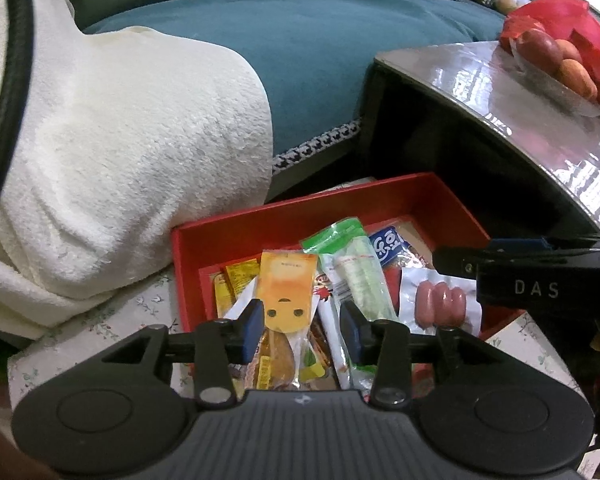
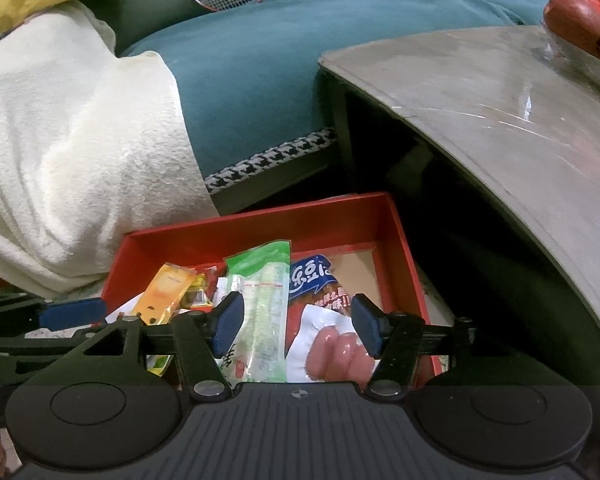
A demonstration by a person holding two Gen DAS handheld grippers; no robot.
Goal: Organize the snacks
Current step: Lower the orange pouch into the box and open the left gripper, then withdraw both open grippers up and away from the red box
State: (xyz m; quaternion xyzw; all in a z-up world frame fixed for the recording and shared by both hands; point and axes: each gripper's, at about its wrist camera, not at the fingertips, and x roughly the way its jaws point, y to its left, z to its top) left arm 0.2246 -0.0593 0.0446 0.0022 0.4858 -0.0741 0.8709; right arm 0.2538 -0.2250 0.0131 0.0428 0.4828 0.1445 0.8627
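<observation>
The red box [image 1: 236,224] of snacks sits low in the centre of both my views, on a floral cloth [image 1: 112,320]. Inside I see an orange packet with a face [image 1: 286,292], a green-and-clear packet [image 1: 356,268], a blue-labelled packet [image 2: 314,280] and a sausage pack [image 1: 440,300] (three pink links showing). My left gripper [image 1: 302,320] hovers over the orange packet, jaws partly apart, clamping nothing. My right gripper [image 2: 296,326] hangs wider open above the sausages, also empty. A white blanket [image 1: 120,160] fills the left; a grey table [image 2: 500,120] curves across the right
</observation>
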